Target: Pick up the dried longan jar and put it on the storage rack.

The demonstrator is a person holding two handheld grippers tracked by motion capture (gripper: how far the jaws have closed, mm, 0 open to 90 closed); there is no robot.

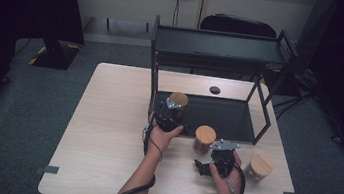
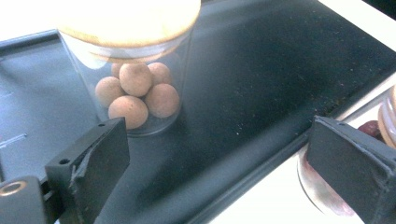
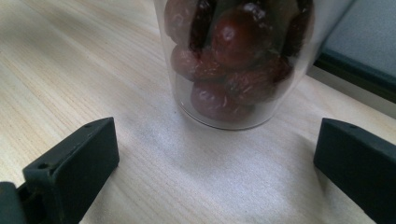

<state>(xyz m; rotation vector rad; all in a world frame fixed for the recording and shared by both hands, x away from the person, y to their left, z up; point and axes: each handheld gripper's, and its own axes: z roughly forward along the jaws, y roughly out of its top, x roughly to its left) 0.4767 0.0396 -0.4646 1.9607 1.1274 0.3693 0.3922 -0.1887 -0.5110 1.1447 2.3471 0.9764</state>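
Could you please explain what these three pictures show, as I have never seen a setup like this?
A person sits at a wooden table with a hand-held gripper in each hand. The high view looks down from above; the other two come from cameras riding on the grippers, looking out between their two black fingers. The left gripper is open in front of a jar of pale round balls standing on the black rack's lower shelf. The right gripper is open too, facing a jar of dark red fruit on the table. A third jar stands at the right. Nothing is held.
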